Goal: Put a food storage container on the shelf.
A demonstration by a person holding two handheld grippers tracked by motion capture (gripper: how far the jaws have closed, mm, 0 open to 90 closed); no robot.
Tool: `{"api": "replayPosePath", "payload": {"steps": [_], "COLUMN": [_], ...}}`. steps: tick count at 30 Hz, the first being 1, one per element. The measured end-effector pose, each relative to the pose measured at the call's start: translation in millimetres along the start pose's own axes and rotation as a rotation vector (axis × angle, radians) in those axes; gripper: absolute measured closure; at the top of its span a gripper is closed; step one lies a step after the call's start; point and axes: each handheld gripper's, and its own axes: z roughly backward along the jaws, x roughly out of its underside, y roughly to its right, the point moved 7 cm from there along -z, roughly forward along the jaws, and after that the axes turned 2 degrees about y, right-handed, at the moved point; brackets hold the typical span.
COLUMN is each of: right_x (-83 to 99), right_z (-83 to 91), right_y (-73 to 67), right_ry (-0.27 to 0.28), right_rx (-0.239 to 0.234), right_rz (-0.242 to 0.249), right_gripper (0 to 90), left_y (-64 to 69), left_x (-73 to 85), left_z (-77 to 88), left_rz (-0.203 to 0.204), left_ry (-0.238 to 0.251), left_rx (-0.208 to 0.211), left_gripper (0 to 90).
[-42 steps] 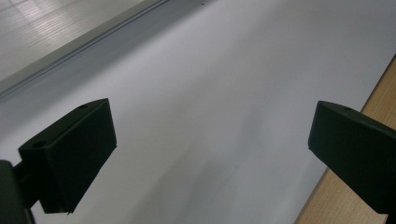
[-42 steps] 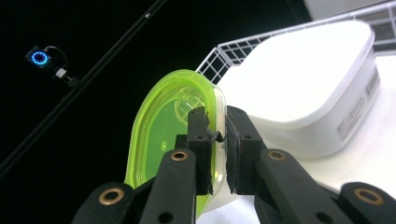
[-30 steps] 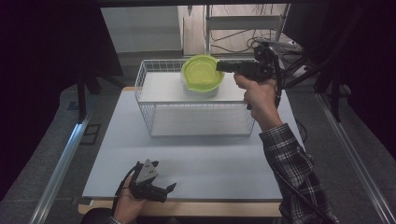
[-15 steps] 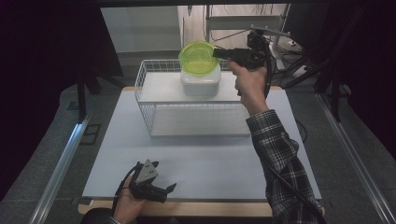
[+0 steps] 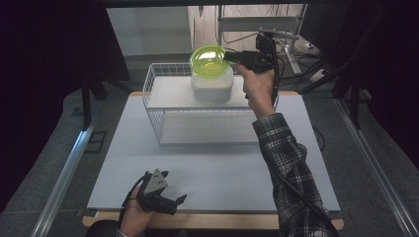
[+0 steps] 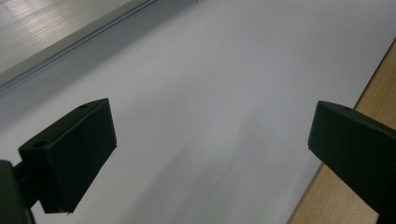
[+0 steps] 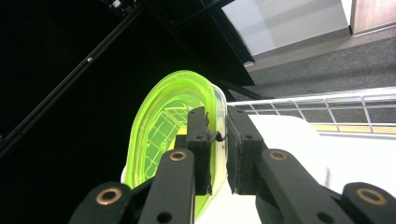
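Note:
A translucent green lid (image 5: 210, 60) hangs tilted in the air, just above a white container (image 5: 212, 88) that stands inside a white wire basket (image 5: 163, 106). My right gripper (image 5: 228, 57) is shut on the lid's right rim. In the right gripper view the two jaws (image 7: 218, 135) pinch the thin edge of the green lid (image 7: 163, 135), with the white container (image 7: 299, 140) below and behind them. My left gripper (image 5: 175, 202) rests on its side at the table's front edge, open, with only bare table between its jaws (image 6: 210, 140).
The basket stands at the far middle of the pale table (image 5: 222, 163). A wooden strip (image 6: 373, 93) borders the table's front. Metal rails (image 5: 64, 173) run along both sides, and shelving with cables (image 5: 276, 34) stands behind the basket.
The right gripper has carried the green lid up and toward the left, off the white container, which now shows beneath it. The left gripper has not moved.

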Motion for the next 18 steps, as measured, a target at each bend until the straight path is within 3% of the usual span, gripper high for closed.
{"api": "replayPosePath", "payload": {"steps": [7, 18], "right_x": [0.7, -1.0], "right_z": [-1.8, -4.7], "right_y": [3.8, 11.4], "right_ry": [-0.002, -0.024], "right_rx": [0.052, 0.068], "right_rz": [0.021, 0.02], "right_gripper": [73.6, 62.6], "left_y": [0.5, 1.2], "left_x": [0.3, 0.9], "left_z": [-0.7, -1.7], "left_rz": [-0.003, -0.006], "left_ry": [-0.004, -0.01], "left_rx": [0.002, 0.004], "left_gripper": [0.7, 0.7]}}
